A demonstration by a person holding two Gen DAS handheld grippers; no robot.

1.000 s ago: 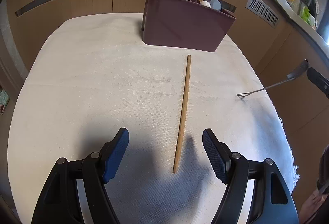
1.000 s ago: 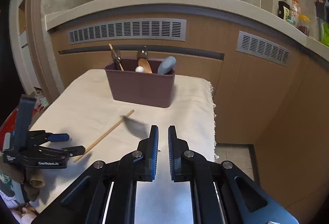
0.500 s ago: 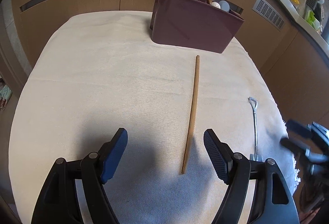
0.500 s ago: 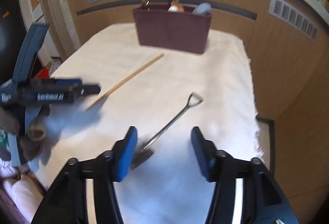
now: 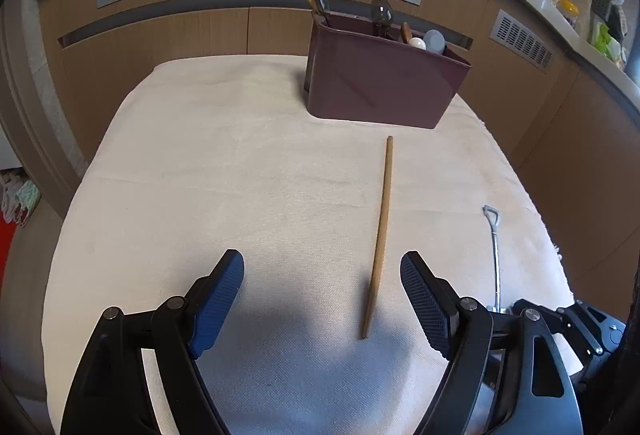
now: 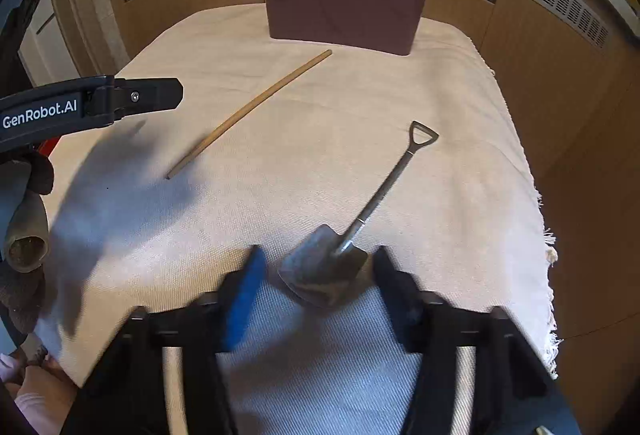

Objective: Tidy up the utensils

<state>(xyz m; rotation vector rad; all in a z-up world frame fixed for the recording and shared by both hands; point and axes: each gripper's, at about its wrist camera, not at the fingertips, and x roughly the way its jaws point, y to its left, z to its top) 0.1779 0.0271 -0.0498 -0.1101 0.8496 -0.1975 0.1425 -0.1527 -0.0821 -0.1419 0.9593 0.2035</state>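
Left gripper (image 5: 322,299): we hold it with the jaws spread wide and nothing between the pads; it hovers low over the near end of the chopstick, which lies closer to the right finger than the left.
Right gripper (image 6: 318,275): ours is open too, its two fingers standing either side of the shovel spoon's bowl without touching it, as far as we can tell.
Shovel spoon (image 6: 360,227): a metal spoon shaped like a little spade, flat on the cloth, bowl nearest us, loop handle pointing away toward the holder.
Chopstick (image 5: 380,235): a single wooden stick, loose on the cloth, running from near our left gripper toward the holder, its far tip just short of it.
Cloth (image 5: 200,175): cream fabric over the table; we see only these two pieces lying on it.
Utensil holder (image 5: 384,83): the maroon box at the far edge already carries several spoons and a stick standing upright.
Progress: we judge most is sorted; two pieces remain to lift and drop in.
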